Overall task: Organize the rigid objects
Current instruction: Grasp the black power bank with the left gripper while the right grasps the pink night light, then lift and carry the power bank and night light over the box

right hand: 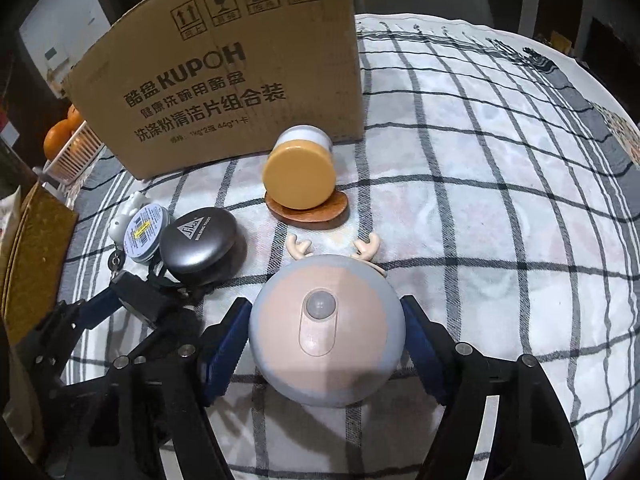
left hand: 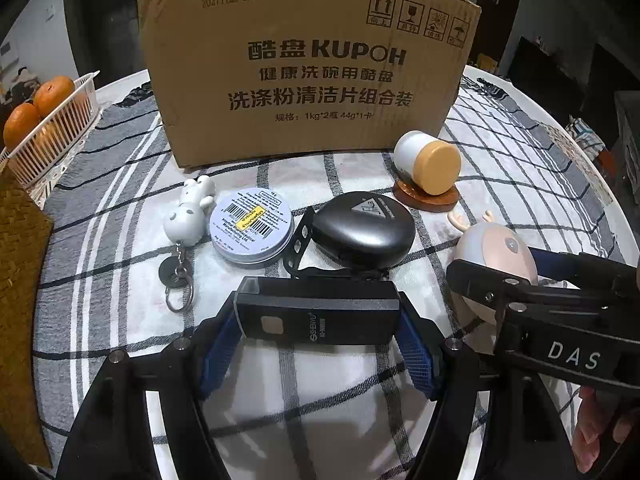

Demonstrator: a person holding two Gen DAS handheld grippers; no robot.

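My left gripper [left hand: 320, 320] is shut on a black rectangular device [left hand: 320, 312], its blue pads against both ends, low over the checked cloth. My right gripper [right hand: 324, 336] is shut on a round pink-grey reindeer lamp [right hand: 326, 332] with small antlers; it also shows in the left wrist view [left hand: 492, 256]. Behind them lie a black oval case [left hand: 362, 234], a round tin [left hand: 251, 226] with a barcode label, and a white animal keychain [left hand: 186, 216]. A white jar with a tan lid [left hand: 430, 166] lies on its side on a wooden coaster [left hand: 428, 198].
A large cardboard box [left hand: 304, 64] stands upright at the back of the table. A white basket [left hand: 56, 128] of oranges sits at the far left, beside a woven mat [left hand: 20, 280]. The round table's edge [left hand: 624, 216] curves along the right.
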